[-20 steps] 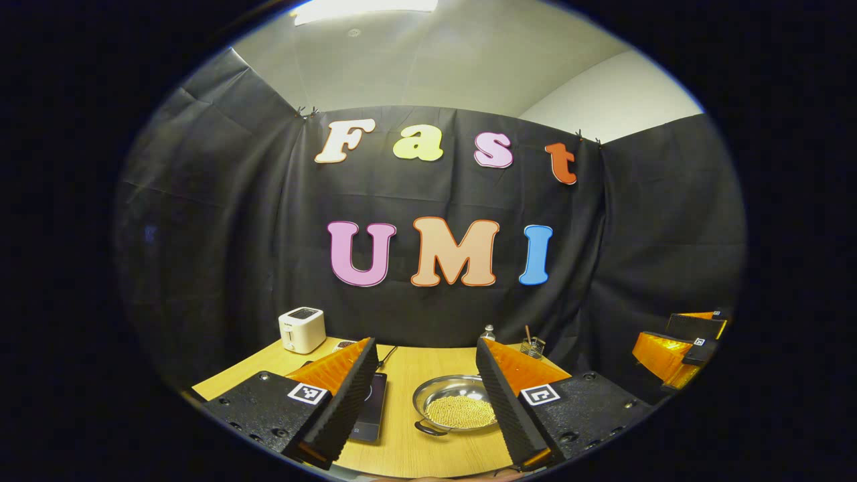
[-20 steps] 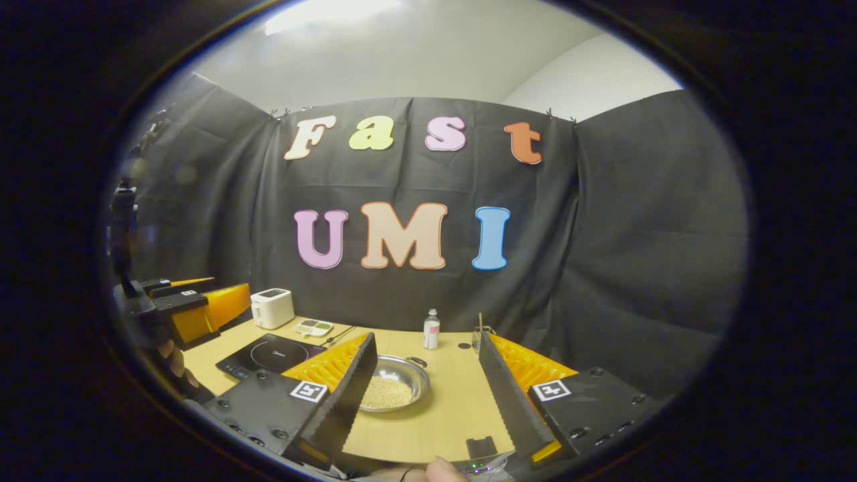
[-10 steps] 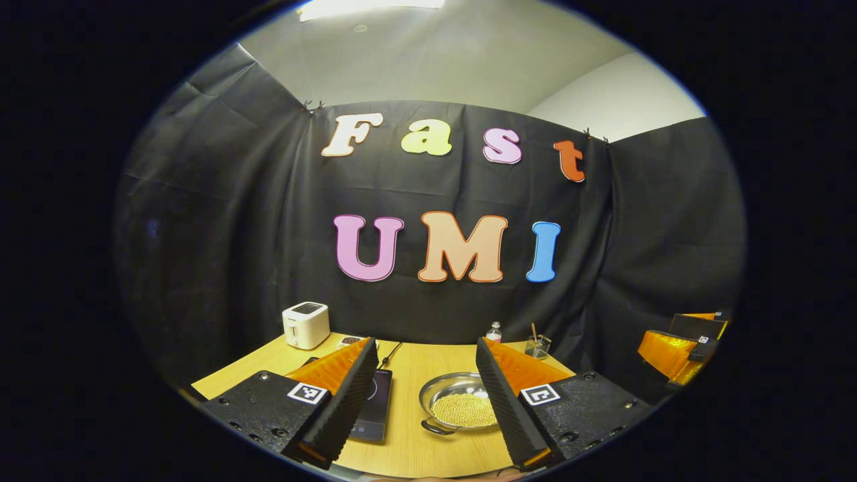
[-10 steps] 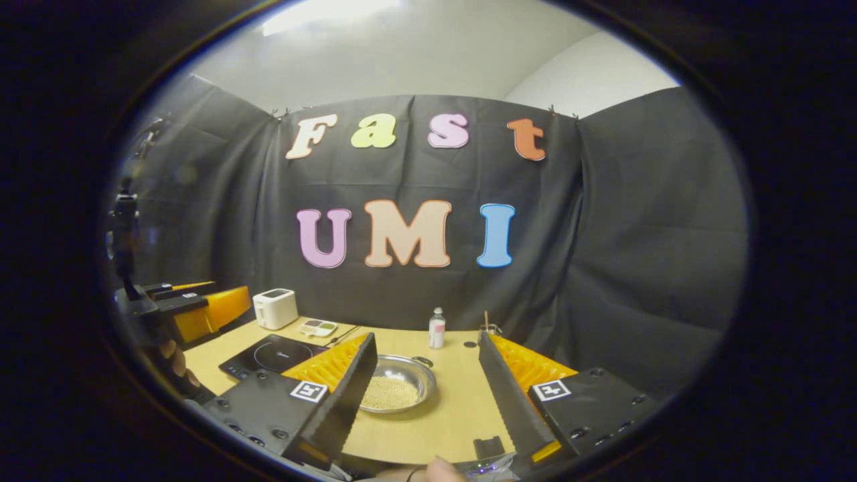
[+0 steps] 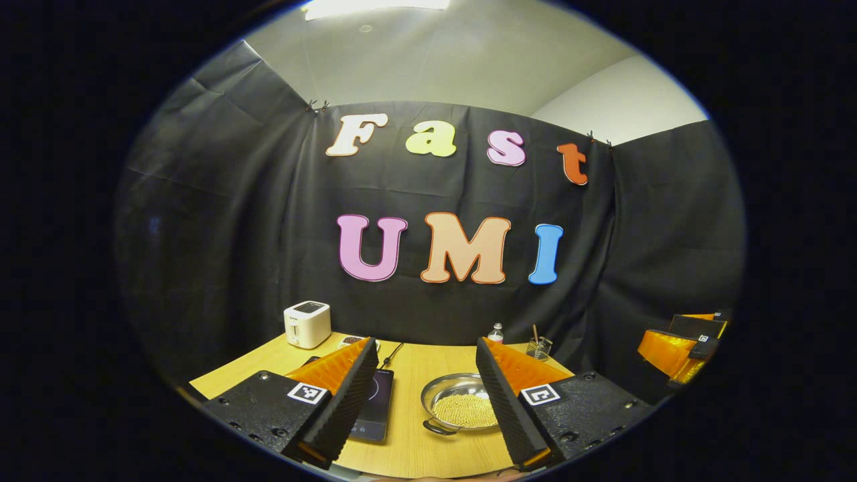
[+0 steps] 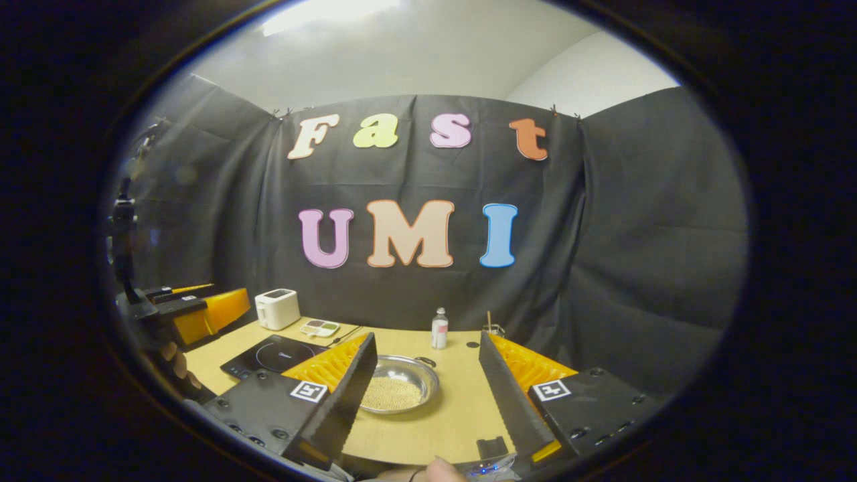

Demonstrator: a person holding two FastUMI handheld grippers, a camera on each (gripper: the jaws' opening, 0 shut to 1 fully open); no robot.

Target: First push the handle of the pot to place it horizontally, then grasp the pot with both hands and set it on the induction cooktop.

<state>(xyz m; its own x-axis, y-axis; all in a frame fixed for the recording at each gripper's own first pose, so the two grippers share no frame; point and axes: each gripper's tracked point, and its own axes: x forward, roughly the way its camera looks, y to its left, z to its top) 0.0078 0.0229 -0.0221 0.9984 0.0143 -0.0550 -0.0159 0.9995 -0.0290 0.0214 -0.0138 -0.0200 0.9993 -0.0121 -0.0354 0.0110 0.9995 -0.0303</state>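
You are at the very start: both the left gripper [image 5: 422,375] and the right gripper [image 6: 427,368] hover wide and empty, near the surface's [image 5: 415,455] front edge. The pot [image 5: 459,409] sits mid-surface, just right of the induction cooktop [image 6: 271,355]. Its handles [image 5: 434,427] look near-far, so I judge the next move is nudging one sideways.

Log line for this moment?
phase: approach | left gripper: open, above table | right gripper: open | pot: on table, untouched | induction cooktop: bare
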